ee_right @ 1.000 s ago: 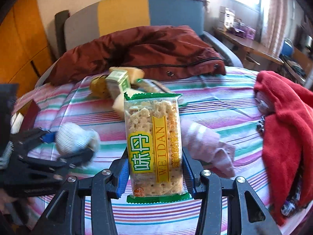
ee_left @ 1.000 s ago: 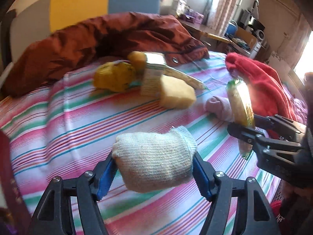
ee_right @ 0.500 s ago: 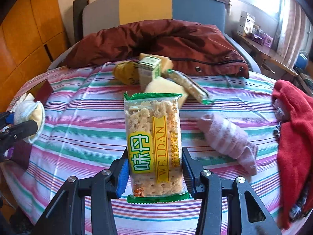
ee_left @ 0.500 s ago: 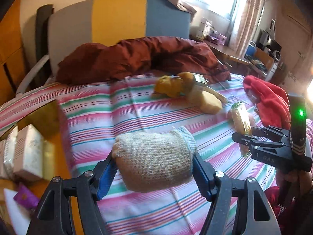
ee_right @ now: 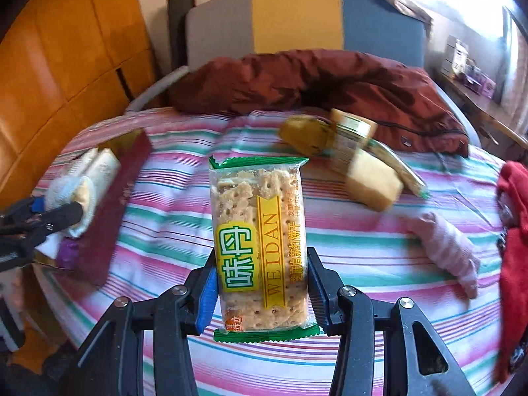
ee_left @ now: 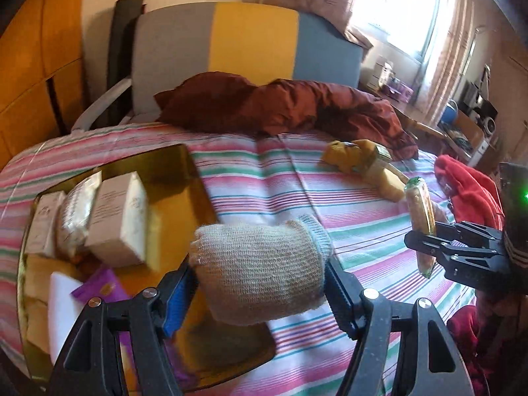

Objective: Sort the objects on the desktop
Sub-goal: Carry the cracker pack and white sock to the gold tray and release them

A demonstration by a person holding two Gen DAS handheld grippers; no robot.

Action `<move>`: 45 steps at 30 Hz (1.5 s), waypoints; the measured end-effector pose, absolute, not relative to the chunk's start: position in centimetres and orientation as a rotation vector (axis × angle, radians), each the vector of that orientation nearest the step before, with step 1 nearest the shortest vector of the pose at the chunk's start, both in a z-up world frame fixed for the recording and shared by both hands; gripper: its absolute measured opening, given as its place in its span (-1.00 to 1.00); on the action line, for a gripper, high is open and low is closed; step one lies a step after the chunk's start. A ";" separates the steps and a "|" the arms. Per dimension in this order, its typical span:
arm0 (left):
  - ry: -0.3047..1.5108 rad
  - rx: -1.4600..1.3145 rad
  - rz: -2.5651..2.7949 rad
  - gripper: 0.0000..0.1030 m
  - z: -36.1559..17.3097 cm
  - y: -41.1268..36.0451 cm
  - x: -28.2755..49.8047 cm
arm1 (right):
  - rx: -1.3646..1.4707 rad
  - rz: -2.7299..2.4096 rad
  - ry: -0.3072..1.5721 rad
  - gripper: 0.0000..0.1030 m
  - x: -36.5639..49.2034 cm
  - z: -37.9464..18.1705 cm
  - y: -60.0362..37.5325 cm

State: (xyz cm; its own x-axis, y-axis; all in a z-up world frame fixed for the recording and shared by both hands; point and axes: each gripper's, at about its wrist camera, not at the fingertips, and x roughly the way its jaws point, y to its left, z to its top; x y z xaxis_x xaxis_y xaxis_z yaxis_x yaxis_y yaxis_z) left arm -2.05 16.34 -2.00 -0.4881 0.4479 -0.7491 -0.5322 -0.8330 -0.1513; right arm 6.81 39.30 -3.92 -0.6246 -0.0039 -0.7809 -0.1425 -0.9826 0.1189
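Already the left tongs [ee_left: 260, 283] clamp a rolled sock [ee_left: 260, 277] above the part-filled box [ee_left: 184, 178], the right tongs [ee_right: 262, 300] grip a cracker packet [ee_right: 260, 241], while beyond them snacks [ee_right: 373, 181] and a pink sock [ee_right: 445, 247] remain on the bed [ee_right: 363, 356].

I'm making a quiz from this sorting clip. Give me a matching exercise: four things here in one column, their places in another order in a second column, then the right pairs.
Things
1. beige sock
2. cracker packet
3. pink sock
4. pale boxes

Places
A. lying loose on the striped cover
B. in the golden tray
C. held in the left gripper
D. held in the right gripper

Pairs: 1-C, 2-D, 3-A, 4-B
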 end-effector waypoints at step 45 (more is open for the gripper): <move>-0.001 -1.150 2.608 0.62 -2.0 2.9 -1.4 | -1.495 2.984 0.383 0.33 2.2 -4.9 22.5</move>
State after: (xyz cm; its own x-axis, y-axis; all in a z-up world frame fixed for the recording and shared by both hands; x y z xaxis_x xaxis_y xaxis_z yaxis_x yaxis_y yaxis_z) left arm -1.38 2.89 -2.02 -0.6389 0.2632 -0.7229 -0.2627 -0.9578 -0.1166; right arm 2.16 22.49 -4.88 -0.5849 -0.2926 -0.7565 0.0918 -0.9506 0.2967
